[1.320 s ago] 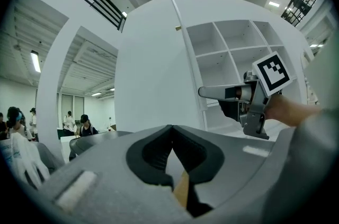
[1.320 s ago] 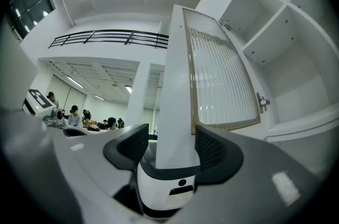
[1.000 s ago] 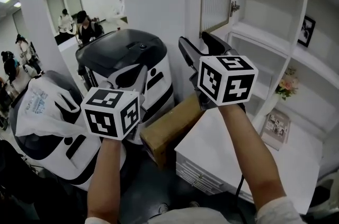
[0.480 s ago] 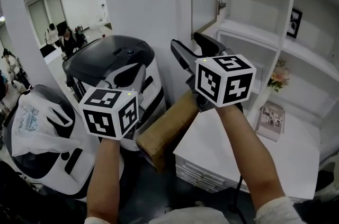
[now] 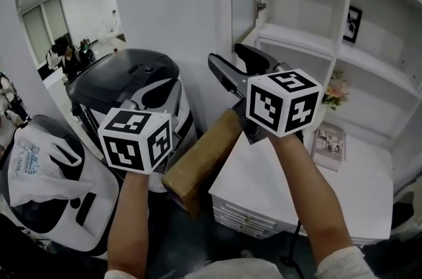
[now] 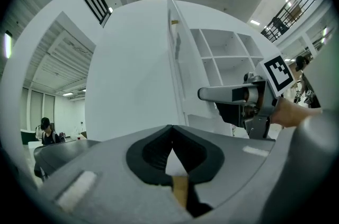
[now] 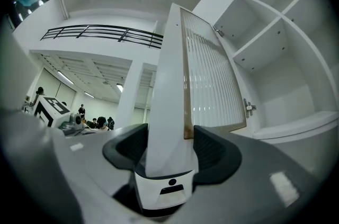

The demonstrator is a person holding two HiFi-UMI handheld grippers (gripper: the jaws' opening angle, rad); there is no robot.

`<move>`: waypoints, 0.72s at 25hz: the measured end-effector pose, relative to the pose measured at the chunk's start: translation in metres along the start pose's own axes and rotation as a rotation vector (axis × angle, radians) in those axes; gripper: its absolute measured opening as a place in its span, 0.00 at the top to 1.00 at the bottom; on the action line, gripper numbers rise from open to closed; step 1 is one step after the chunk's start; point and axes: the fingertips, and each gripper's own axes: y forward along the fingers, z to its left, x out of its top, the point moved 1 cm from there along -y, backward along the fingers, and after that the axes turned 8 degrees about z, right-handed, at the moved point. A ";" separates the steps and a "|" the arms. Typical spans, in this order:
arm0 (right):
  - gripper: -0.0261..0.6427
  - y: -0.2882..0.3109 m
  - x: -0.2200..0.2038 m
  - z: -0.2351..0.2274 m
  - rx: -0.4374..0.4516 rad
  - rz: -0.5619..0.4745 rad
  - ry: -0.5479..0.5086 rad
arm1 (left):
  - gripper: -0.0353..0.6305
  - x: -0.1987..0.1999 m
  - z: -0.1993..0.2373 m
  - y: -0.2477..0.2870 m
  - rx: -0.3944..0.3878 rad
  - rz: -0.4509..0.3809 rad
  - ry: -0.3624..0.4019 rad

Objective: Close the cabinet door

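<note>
1. Right gripper (image 7: pixel 169 139) is sitting released, jaws wide apart, clamping nothing. The white free edge of the cabinet door (image 7: pixel 168 74) is lining up in the gap between them; contact can't be told.
2. Left gripper (image 6: pixel 170 131) is sitting clenched, jaw tips meeting, nothing between them. It is pointing toward the door's thin edge, well apart from it.
3. In the head view, bare forearms are holding both grippers up. The right one is sitting higher and further forward, jaws angling up just beside the door's lower corner. The left one is hanging lower at left, its marker cube (image 5: pixel 138 139) facing the camera.
4. The cabinet door is standing open, swung out leftward from the white shelf unit (image 5: pixel 343 4). It is hanging on a metal hinge (image 5: pixel 261 5) and showing a ribbed panel on its inner face.
5. A framed picture (image 5: pixel 353 24) is standing on an upper shelf. Flowers (image 5: pixel 334 93) are sitting lower down, and a booklet (image 5: pixel 328 140) is lying on the white tabletop (image 5: pixel 297 182) near them.
6. A cardboard box (image 5: pixel 198 162) is tilting between that tabletop's drawer unit and a black-and-white machine (image 5: pixel 132 83), below the right gripper.
7. A white plastic bag (image 5: pixel 39 152) is lying on a second machine at far left.
8. People are sitting in the background at left, too small for detail.
</note>
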 end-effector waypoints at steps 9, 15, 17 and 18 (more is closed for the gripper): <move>0.59 -0.021 0.001 -0.005 -0.002 0.004 -0.021 | 0.95 0.003 -0.015 0.008 -0.041 -0.013 -0.001; 0.65 -0.038 0.002 -0.009 -0.022 -0.004 -0.045 | 0.95 0.004 -0.032 0.018 -0.086 -0.011 0.011; 0.67 -0.042 0.002 -0.011 -0.011 -0.009 -0.032 | 0.95 0.004 -0.036 0.019 -0.096 -0.014 0.011; 0.67 -0.045 0.002 -0.012 -0.007 -0.013 -0.022 | 0.95 0.004 -0.038 0.020 -0.103 -0.015 0.011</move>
